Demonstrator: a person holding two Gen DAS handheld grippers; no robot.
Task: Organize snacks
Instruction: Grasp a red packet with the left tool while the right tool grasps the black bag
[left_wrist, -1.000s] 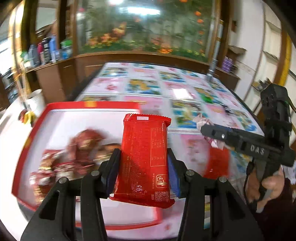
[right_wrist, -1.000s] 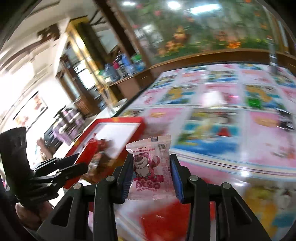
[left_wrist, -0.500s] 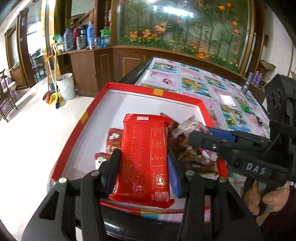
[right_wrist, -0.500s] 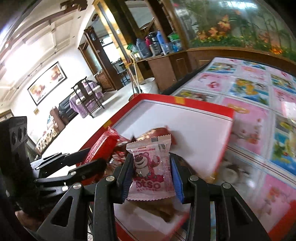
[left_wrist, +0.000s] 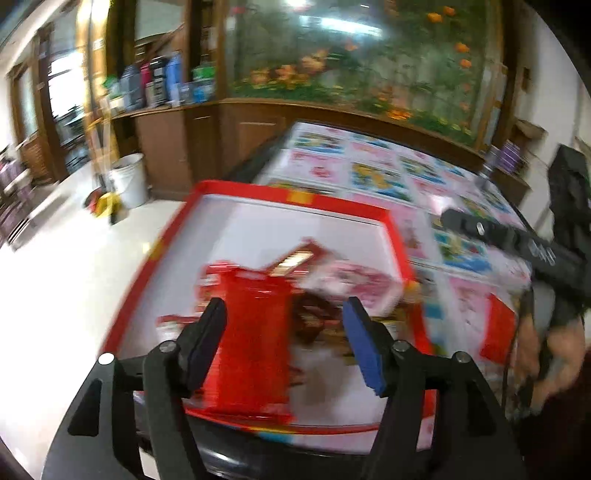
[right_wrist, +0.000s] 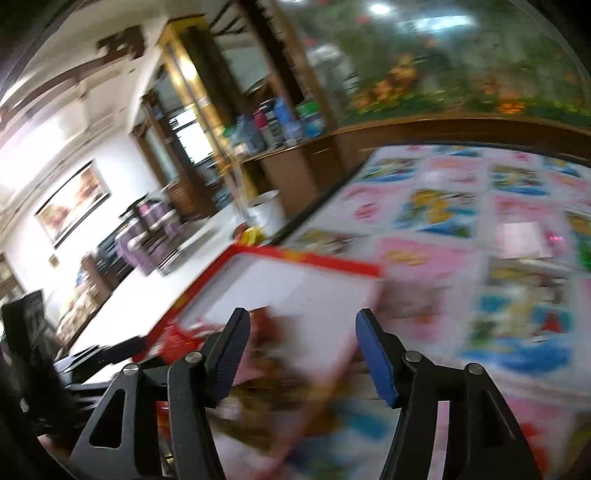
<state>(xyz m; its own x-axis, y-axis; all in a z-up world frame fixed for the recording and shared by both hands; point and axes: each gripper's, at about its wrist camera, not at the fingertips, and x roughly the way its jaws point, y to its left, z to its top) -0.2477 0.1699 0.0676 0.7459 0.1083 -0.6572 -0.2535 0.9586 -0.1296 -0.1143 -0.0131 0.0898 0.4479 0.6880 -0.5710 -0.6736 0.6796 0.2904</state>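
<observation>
Hovering over a red-rimmed tray (left_wrist: 288, 195) of snacks, both grippers stand with fingers apart, holding nothing.

Left gripper (left_wrist: 284, 339) is spread above the tray's near end; a red packet (left_wrist: 255, 343) lies blurred below, beside its left finger, touching or not I cannot tell. A pink packet (left_wrist: 351, 280) and darker wrappers sit just behind it in the tray. Right gripper (right_wrist: 301, 354) is spread over the tray's right edge. The tray rests on a table covered with a cartoon-print cloth (right_wrist: 443, 210). Past the table: a white bucket (left_wrist: 129, 177) on the floor, wooden cabinets, bottles (left_wrist: 166, 85), and an aquarium (left_wrist: 351, 59).
</observation>
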